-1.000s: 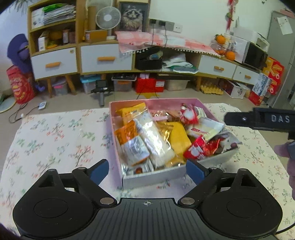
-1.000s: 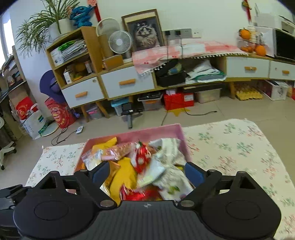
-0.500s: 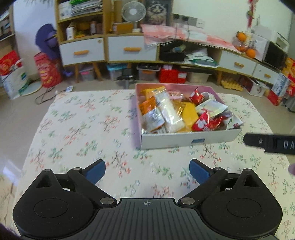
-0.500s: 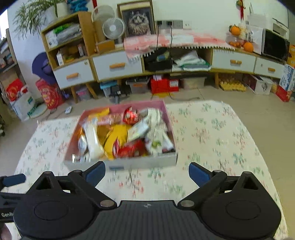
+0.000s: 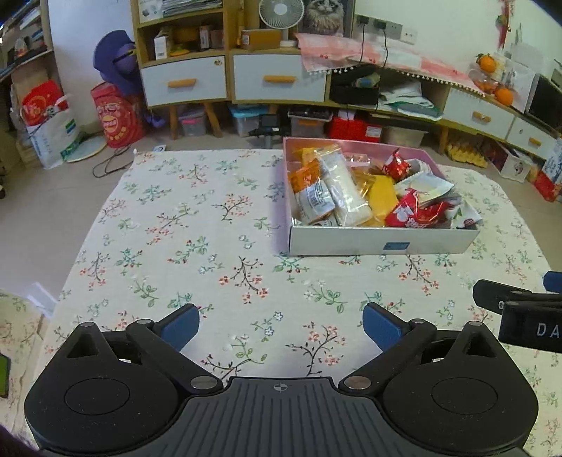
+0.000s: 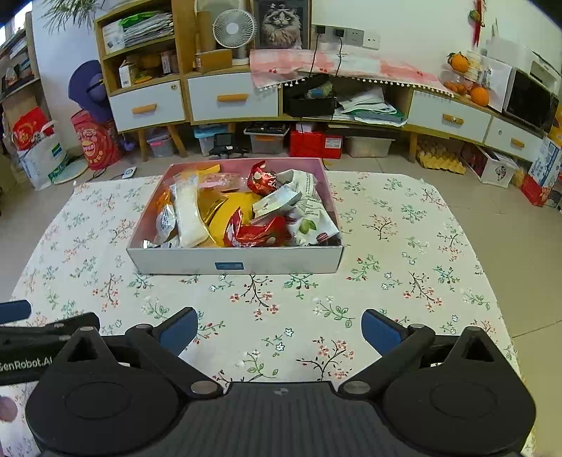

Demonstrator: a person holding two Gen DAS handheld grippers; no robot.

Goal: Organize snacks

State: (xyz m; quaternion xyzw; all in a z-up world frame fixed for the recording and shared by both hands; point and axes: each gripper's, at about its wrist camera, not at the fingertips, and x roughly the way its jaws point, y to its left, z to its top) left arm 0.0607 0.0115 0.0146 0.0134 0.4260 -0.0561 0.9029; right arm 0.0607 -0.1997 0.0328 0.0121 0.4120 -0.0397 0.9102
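The box (image 6: pixel 234 262) sits on the table, toward its far edge, white outside and pink inside, with a small blue label (image 6: pixel 229 265) on the near wall. It is heaped with snacks: a long white packet (image 6: pixel 189 215) lies lengthwise on the left, a flat yellow packet (image 6: pixel 242 211) rests in the middle, a red wrapper (image 6: pixel 254 232) sprawls against the near wall, and a second red wrapper (image 6: pixel 260 180) stands up near the far wall. On the right side a white printed bag (image 6: pixel 311 211) bulges just above the rim. From the left wrist view the same box (image 5: pixel 381 243) lies to the right of centre, with an orange-and-white packet (image 5: pixel 311 191) leaning along its left wall. Under everything spreads a flowered tablecloth (image 6: pixel 404 267), bare on the near stretch. The right gripper (image 6: pixel 277 328) hangs over that near stretch, well short of the box, jaws wide apart and holding nothing. The left gripper (image 5: pixel 281 325) does the same, jaws spread wide, nothing between them, with the other tool's black body poking in at its right edge. Beyond the table, a low cabinet (image 6: pixel 232 96) with white drawers runs along the wall, a small fan (image 6: pixel 230 28) and a cat picture (image 6: pixel 281 23) on top, oranges (image 6: pixel 479 95) far right.
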